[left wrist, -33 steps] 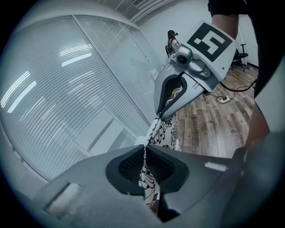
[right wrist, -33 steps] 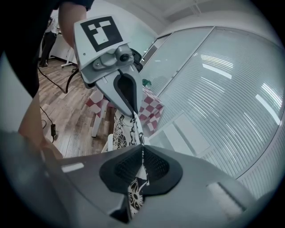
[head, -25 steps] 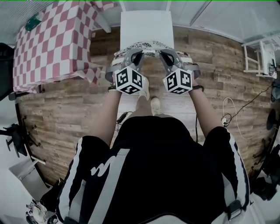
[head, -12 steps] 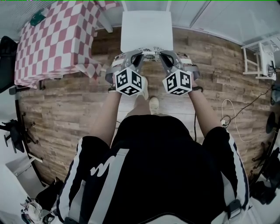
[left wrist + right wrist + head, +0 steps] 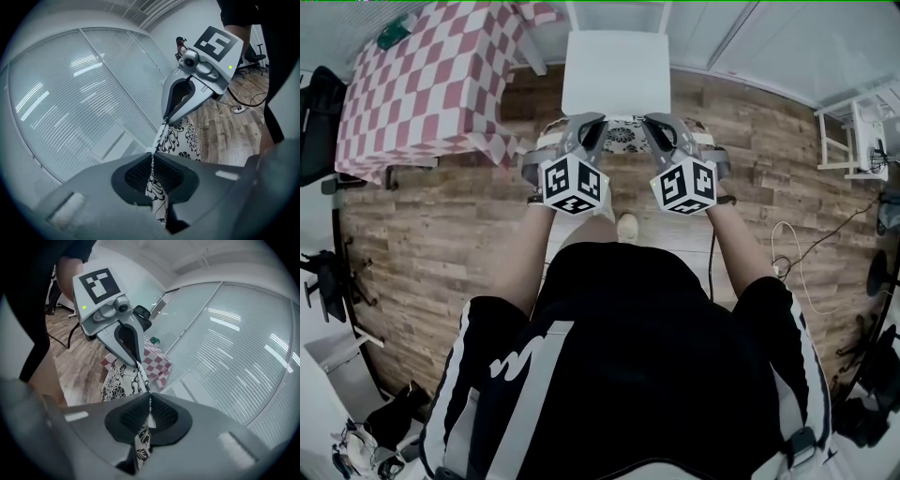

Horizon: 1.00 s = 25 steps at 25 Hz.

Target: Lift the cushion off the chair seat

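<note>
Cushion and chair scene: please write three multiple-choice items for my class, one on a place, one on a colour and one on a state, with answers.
1. Where is the cushion relative to the chair?
A. Lying flat on its seat.
B. Off the seat, held up in the air.
C. Under it on the floor.

2. What colour is the tablecloth?
A. Red and white checks.
B. Plain blue.
C. Green stripes.

3. How do the left gripper and right gripper stand?
A. Both open.
B. Both shut on the cushion.
C. Only one shut.

Answers:
1 B: the white seat is bare and the cushion hangs from the jaws.
2 A: the head view shows the checks.
3 B: each gripper view shows patterned fabric pinched between closed jaws.
</note>
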{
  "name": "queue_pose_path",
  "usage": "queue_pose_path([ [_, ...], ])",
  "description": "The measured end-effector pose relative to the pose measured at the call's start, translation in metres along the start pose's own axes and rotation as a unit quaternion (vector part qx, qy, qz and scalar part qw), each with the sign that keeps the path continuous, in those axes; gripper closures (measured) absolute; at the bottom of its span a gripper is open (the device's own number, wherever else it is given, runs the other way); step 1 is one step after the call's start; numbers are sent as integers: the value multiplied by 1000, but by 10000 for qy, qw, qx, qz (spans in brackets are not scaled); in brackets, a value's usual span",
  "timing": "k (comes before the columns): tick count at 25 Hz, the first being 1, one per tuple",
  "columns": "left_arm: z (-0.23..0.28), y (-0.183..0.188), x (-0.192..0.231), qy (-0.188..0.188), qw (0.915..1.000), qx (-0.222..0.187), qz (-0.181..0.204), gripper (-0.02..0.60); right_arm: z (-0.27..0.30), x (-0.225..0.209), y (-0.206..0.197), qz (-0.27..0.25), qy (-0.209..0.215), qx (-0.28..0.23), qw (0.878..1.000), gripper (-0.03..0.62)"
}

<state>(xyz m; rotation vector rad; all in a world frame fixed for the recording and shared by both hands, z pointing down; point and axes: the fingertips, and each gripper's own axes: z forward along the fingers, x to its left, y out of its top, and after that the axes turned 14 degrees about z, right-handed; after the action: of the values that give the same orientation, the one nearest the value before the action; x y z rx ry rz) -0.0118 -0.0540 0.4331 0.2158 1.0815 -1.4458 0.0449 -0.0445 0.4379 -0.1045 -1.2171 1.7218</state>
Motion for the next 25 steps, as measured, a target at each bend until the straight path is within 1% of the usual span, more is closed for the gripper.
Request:
queue_pose_path([
  [5,-21,7,12,53,10000,-80,24,566,-14,-2,24,124,72,-34,9999,586],
  [7,-28,11,19,66,9999,-122,1,567,-19,-6,33,89,57,-36,9999,586],
  [10,-38,18,32,79,9998,-168,26,567,-26,-11,46,-35,-56,-98,9999,586],
  [16,-51,22,51,162,9993,-306,134,568,-34,-16,66,-14,-189,-148,9997,586],
  [20,-59,31,66,282,9985,-437,189,566,-42,-28,82,-34,-322,-219,9992,586],
  [25,-66,42,85,431,9972,-605,125,568,-52,-44,99,-135,-535,-295,9980,586],
])
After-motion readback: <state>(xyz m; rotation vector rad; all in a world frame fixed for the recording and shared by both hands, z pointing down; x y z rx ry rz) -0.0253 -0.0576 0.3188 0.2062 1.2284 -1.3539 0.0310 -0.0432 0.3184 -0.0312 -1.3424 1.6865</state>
